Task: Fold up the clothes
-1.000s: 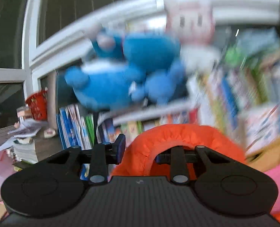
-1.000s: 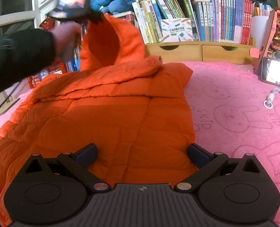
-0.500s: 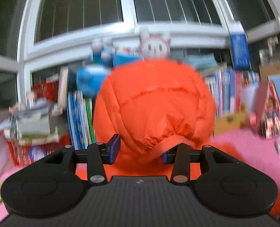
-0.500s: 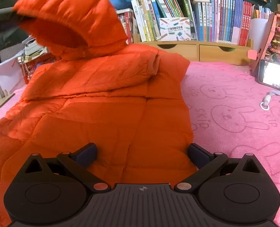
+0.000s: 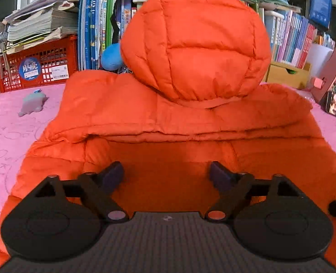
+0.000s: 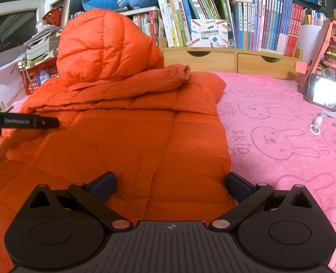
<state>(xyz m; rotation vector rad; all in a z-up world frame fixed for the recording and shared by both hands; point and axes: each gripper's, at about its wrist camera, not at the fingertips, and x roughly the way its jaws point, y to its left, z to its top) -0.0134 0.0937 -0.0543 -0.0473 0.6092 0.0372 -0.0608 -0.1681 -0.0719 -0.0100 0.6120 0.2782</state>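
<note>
An orange puffer jacket (image 5: 168, 159) lies on the pink blanket (image 5: 15, 136). Its hood (image 5: 195, 45) stands folded forward over the collar, with a sleeve (image 6: 127, 88) laid across the chest. My left gripper (image 5: 166, 174) is open and empty, low over the jacket's body. My right gripper (image 6: 170, 185) is open and empty over the jacket's lower right edge (image 6: 190, 159). The left gripper's finger (image 6: 27, 121) shows at the left edge of the right wrist view.
A red crate (image 5: 38, 66) with stacked papers and rows of books (image 6: 247, 27) on a wooden drawer shelf (image 6: 231, 60) line the back. A lit phone (image 6: 327, 95) leans at the right. A small grey toy (image 5: 32, 102) lies on the blanket at left.
My left gripper swung the hood over onto the jacket, let go and opened, then drew back low over the jacket. My right gripper stayed put and open.
</note>
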